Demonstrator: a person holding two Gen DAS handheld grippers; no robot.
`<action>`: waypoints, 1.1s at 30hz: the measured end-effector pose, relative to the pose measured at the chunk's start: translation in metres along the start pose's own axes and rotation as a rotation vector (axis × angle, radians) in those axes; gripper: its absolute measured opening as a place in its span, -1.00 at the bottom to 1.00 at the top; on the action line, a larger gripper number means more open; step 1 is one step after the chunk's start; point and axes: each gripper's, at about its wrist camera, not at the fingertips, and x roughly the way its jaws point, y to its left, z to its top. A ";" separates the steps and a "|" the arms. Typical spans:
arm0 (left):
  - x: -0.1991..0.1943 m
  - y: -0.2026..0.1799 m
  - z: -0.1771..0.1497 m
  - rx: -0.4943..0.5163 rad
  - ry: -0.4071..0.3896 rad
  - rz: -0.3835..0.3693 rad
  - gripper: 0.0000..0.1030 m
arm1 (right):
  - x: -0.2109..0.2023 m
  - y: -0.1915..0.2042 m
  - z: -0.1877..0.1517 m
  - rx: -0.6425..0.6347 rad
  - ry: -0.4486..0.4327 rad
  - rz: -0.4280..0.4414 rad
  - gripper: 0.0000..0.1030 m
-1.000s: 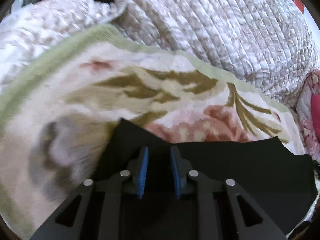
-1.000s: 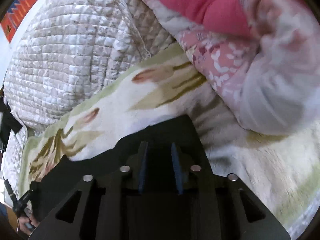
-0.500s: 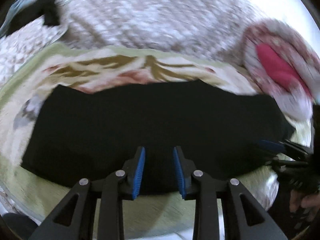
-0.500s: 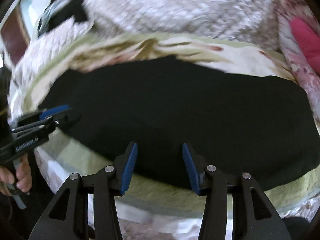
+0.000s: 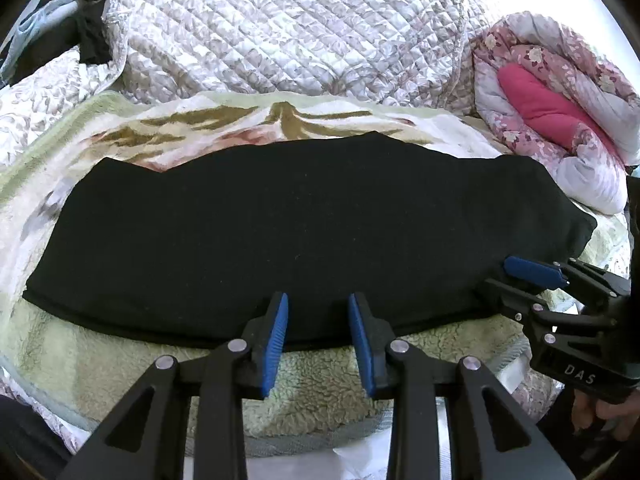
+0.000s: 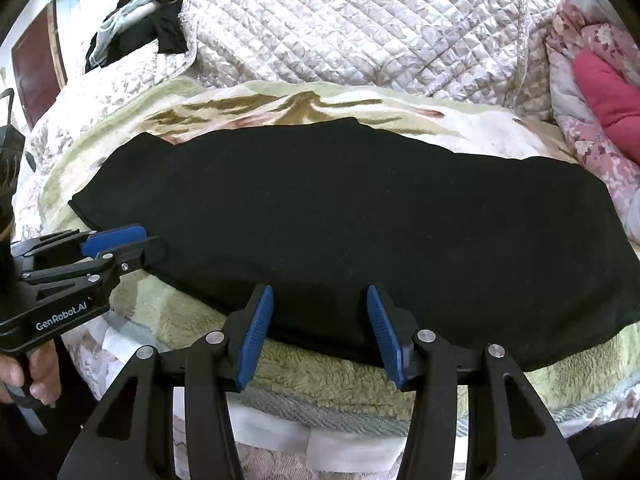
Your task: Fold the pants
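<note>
Lying: black pants are lying flat across the floral blanket.
Left tool: hovering spread at the pants' near edge.
Right tool: hovering spread likewise.

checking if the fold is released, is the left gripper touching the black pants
Cannot tell. In the right wrist view the left gripper, open, overlaps the black pants edge; neither contact nor gap shows.

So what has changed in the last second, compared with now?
Both grippers let go of the pants and pulled back toward the near edge. The left gripper and right gripper now hover with jaws open and empty, the right ones wider. The pants, held up close before, now lie flat as a long folded band on the blanket. The quilt and pink bedding stayed put.
</note>
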 end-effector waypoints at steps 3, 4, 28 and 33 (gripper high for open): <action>0.000 -0.001 0.000 0.002 -0.001 0.005 -0.31 | 0.000 0.001 0.001 0.000 0.000 -0.003 -0.03; 0.000 -0.001 0.000 0.001 0.000 0.004 -0.30 | 0.000 0.001 0.001 -0.003 0.001 -0.005 -0.03; -0.040 0.113 -0.001 -0.386 -0.003 0.203 -0.13 | -0.024 -0.012 0.026 0.039 -0.022 0.096 -0.02; -0.044 0.134 -0.019 -0.498 0.008 0.215 -0.05 | -0.022 -0.013 0.028 0.043 -0.028 0.125 -0.02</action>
